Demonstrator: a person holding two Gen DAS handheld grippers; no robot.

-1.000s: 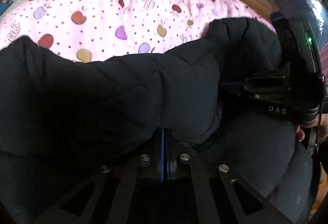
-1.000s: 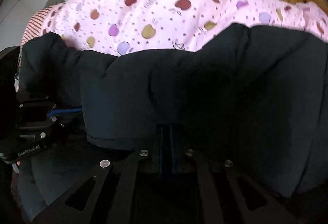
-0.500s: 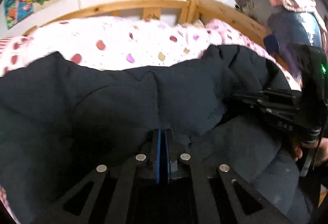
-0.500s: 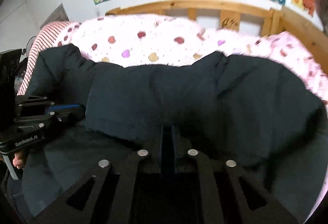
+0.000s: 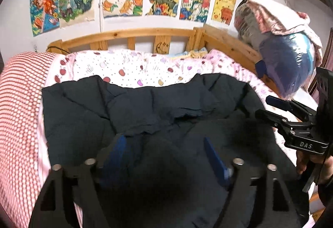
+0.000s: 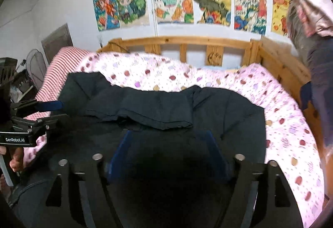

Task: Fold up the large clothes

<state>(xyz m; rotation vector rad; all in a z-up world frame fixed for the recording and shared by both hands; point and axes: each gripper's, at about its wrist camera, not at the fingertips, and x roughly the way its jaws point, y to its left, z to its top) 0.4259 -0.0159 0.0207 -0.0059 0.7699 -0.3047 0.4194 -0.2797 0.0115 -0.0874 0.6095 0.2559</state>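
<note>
Both tongs, left (image 5: 164, 157) and right (image 6: 168, 155), stand wide and empty above the black padded jacket (image 5: 145, 115) spread ahead on the bed. We judge it bulky, soft, springy; grip its hem edges.

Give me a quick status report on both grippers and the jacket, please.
Left gripper open, right gripper open, both empty. Dark navy quilted jacket lying folded over on the pink apple-print quilt. Nothing in the way.

Near end of the black coat (image 5: 145, 115) hidden under gripper frames, blue pads (image 6: 122, 150) motion-blurred, wall drawings (image 6: 210, 0) smeared
</note>
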